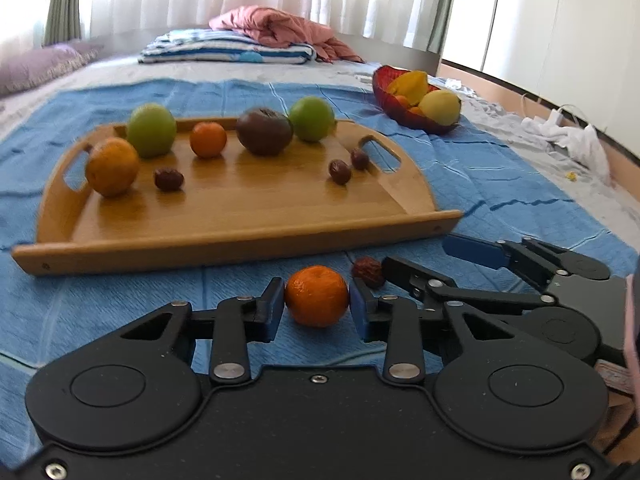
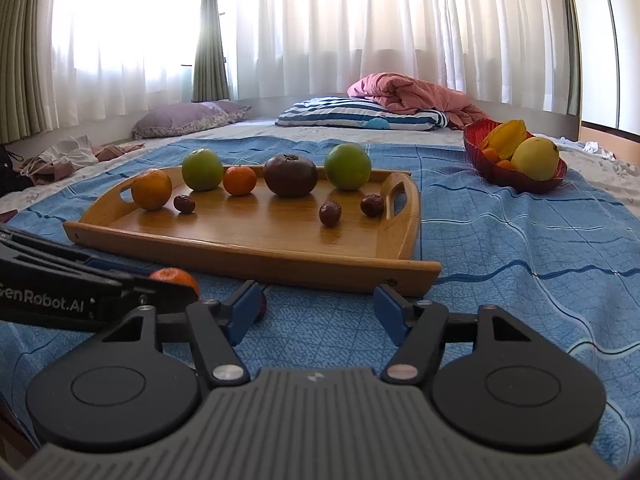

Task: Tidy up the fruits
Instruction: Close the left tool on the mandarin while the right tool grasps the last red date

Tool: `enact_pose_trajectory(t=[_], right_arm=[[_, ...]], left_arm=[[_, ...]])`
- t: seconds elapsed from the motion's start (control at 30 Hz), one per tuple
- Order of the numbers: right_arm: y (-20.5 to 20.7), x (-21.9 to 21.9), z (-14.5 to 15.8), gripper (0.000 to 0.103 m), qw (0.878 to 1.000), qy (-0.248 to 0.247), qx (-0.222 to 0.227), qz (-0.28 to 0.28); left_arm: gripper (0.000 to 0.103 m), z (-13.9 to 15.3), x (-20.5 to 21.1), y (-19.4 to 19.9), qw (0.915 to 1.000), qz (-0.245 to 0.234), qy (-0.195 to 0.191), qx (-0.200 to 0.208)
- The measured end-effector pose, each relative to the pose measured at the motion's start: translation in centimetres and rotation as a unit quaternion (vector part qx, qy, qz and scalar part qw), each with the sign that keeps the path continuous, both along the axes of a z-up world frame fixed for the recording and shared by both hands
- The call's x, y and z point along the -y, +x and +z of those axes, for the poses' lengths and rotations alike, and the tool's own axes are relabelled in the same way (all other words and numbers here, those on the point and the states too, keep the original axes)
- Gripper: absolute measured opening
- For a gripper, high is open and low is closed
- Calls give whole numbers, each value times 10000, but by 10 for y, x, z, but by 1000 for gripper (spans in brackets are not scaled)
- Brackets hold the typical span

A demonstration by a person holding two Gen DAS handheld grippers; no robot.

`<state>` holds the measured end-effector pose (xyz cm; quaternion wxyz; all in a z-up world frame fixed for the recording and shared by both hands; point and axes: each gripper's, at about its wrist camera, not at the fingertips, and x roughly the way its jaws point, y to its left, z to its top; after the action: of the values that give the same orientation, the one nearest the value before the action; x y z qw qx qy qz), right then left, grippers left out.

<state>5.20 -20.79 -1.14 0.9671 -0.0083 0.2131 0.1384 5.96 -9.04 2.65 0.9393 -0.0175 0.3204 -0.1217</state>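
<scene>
A small tangerine (image 1: 317, 296) lies on the blue cloth in front of the wooden tray (image 1: 240, 248), and my left gripper (image 1: 317, 306) is shut on it, both blue pads against its sides. In the right wrist view the same tangerine (image 2: 176, 277) peeks out behind the left gripper's black finger. A wrinkled red date (image 1: 368, 272) lies just right of it. My right gripper (image 2: 316, 308) is open with only cloth between its fingers; the date (image 2: 262, 305) is half hidden behind its left pad. On the tray (image 2: 280, 260) stand two oranges, two green apples, a dark round fruit and three dates.
A red bowl (image 2: 504, 178) with a star fruit, a yellow fruit and small oranges sits at the far right on the cloth. Folded striped bedding, a pink quilt and a purple pillow lie further back by the curtains. Loose clothes lie off the mattress's right edge.
</scene>
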Motion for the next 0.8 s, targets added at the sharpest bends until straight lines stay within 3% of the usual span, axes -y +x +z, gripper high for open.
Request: enact_pose_trajectory(t=[0.23, 0.37, 0.47, 0.8], right_arm=[[-1, -9, 0, 72, 9998, -63, 15, 192], [1, -12, -1, 55, 9997, -36, -79, 211], [2, -13, -2, 49, 9998, -9, -106, 167], [2, -28, -3, 43, 9993, -71, -148, 342]], left_arm=[[33, 0, -13, 3, 9993, 316, 186, 23], [33, -1, -19, 5, 9989, 427, 208, 16], [33, -2, -22, 5, 9988, 453, 203, 2], [36, -9, -20, 6, 9986, 492, 201, -61]])
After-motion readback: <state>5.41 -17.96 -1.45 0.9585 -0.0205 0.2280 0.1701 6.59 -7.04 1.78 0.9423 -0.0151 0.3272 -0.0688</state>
